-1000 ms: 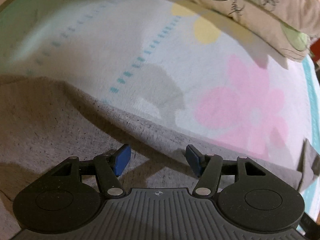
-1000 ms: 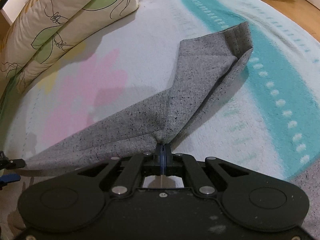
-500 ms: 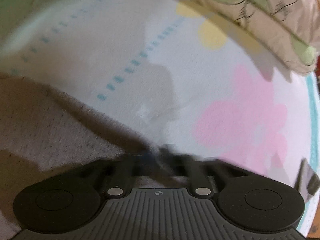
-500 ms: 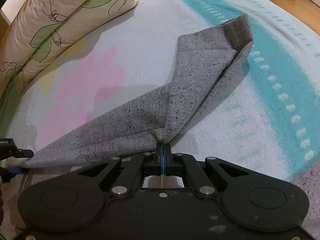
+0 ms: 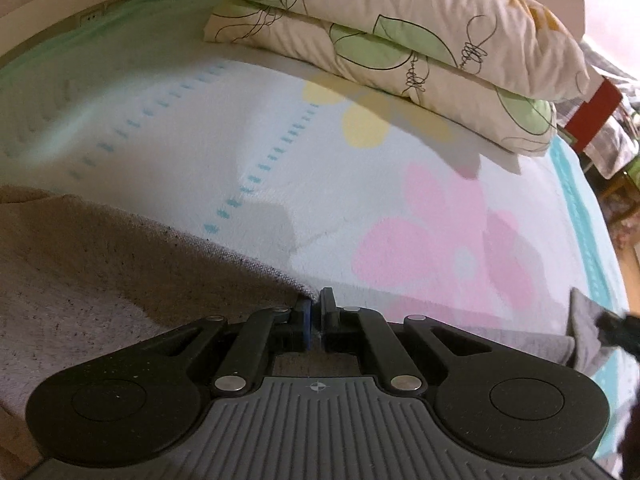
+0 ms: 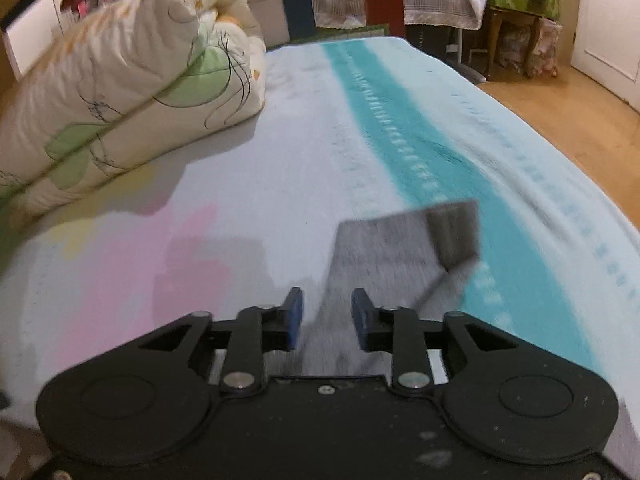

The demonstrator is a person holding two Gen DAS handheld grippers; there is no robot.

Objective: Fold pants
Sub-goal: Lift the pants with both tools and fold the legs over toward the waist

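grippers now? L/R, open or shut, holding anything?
Left gripper: shut on the edge of the grey pants.
Right gripper: open, jaws have just been opening; pants fabric lies between the pads, not pinched.

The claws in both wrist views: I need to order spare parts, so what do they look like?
Both match: the left claw and right claw have black linkage arms with silver pivot pins on two round black housings, and blue pads on the fingertips. The left one's base plate is ribbed grey with a small crosshair mark; the right one's is plain black. No cables or sleeves show.
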